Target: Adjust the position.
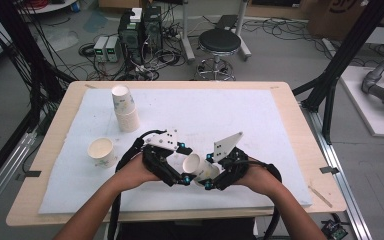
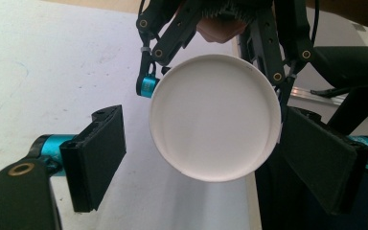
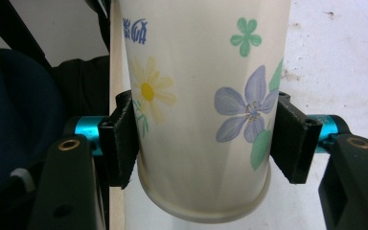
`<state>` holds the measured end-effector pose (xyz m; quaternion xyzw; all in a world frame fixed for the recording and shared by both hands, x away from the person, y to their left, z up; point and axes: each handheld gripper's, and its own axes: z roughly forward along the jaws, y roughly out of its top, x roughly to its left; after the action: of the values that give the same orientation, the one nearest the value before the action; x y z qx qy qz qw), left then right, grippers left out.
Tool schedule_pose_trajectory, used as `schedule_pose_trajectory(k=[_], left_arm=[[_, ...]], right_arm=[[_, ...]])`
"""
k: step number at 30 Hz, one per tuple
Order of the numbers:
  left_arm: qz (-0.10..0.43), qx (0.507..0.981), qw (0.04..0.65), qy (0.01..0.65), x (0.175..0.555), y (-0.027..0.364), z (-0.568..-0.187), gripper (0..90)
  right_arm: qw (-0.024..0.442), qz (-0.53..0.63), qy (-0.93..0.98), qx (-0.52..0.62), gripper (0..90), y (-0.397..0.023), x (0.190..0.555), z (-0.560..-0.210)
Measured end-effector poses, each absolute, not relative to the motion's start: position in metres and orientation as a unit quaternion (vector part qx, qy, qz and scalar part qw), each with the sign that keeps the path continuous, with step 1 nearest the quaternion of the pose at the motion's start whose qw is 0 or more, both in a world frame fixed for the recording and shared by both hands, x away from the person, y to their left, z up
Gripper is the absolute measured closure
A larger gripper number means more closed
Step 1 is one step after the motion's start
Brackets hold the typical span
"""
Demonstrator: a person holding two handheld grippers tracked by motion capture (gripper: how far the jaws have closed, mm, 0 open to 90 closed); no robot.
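Gripping a paper cup [image 3: 201,110] between its two black foam-faced pads, my right hand-held gripper [image 1: 219,172] has it clamped around the lower body, one pad on each side. The cup is smooth, tapered and cream-white, printed with a yellow daisy, a lilac flower and small green blossoms, and its rolled base ring sits nearest the camera in the right gripper view. It lies tipped on its side above the white felt-like mat [image 1: 260,125] that covers the wooden counter [image 1: 290,107], its round mouth turned toward my left hand-held gripper [image 1: 177,165].

That left hand-held gripper is released, its flat rectangular pads spread wide. In the left gripper view the cup's plain white interior and thin circular rim sit between them; the rim looks to be touching or just beside one pad and stands apart from the other.

Beyond my left hand-held gripper a second cup [image 1: 101,151] stands upright on the mat, mouth up, and farther off a short leaning stack of cups [image 1: 125,108] rests upside down.
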<state>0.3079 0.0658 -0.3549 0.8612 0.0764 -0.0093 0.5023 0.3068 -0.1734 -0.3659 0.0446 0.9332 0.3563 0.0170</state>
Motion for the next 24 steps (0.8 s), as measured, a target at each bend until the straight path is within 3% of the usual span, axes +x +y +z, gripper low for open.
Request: schedule_pose_trajectory(k=[9,24], left_arm=[[-0.015,0.871,0.486,0.076,0.308,0.061,-0.357,17.7],[-0.042,0.885,0.460,0.058,0.310,0.053,-0.364,35.4]], right_arm=[[0.020,0.325,0.945,0.037,35.3,-0.167,0.306,-0.361],[0.009,0.278,0.960,0.026,35.2,-0.159,0.304,-0.366]])
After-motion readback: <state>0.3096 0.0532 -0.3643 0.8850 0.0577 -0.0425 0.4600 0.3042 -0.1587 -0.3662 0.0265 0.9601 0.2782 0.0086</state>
